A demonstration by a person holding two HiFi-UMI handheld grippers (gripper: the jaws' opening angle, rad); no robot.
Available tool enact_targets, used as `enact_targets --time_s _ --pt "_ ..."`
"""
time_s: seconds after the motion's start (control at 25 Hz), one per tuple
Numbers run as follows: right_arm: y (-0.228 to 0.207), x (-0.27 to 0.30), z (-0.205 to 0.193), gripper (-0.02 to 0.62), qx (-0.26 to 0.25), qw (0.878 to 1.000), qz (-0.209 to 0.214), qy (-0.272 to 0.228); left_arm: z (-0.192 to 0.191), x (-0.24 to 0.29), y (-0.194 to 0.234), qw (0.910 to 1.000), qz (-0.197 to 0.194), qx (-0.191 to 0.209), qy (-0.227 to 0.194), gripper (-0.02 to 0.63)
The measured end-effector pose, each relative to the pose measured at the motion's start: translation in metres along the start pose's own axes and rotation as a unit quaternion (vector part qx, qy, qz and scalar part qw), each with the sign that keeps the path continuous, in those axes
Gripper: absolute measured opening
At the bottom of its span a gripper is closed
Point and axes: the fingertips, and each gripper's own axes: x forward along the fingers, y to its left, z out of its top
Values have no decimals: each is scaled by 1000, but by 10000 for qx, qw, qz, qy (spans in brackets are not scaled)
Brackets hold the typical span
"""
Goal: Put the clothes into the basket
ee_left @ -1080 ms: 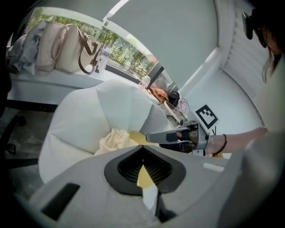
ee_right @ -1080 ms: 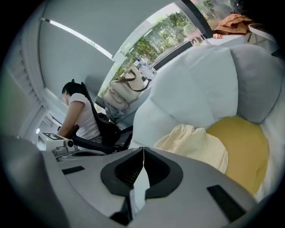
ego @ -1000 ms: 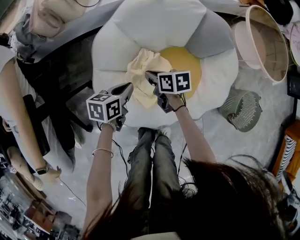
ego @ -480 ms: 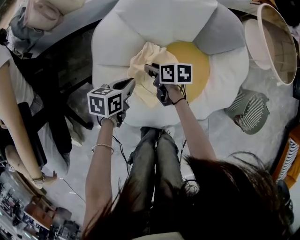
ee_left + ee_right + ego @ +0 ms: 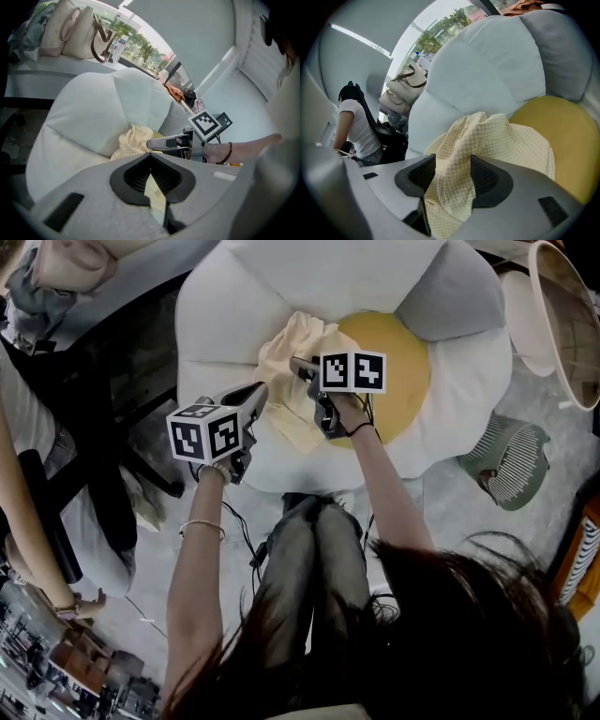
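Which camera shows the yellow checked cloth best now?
The right gripper view: the yellow checked cloth fills its centre, draped between the jaws of the right gripper, which have just been opening. The head view shows it partly behind both grippers; the left gripper view shows a bunch plus a strip pinched in the left gripper.

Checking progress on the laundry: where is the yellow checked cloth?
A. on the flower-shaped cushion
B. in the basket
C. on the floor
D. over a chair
A: the cloth lies on the cushion, across a white petal and the yellow centre; the basket stands apart at the upper right.
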Motion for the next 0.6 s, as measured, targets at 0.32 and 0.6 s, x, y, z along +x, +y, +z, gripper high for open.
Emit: enact_targets --time_s 0.32,0.6 --pt "-15 25 -13 195 20 9999 -43 130 -5 10 5 9998 -41 -36 -208 11" --pt "-37 75 -38 195 -308 9972 -284 613 -13 33 26 9987 -196 -140 -443 11"
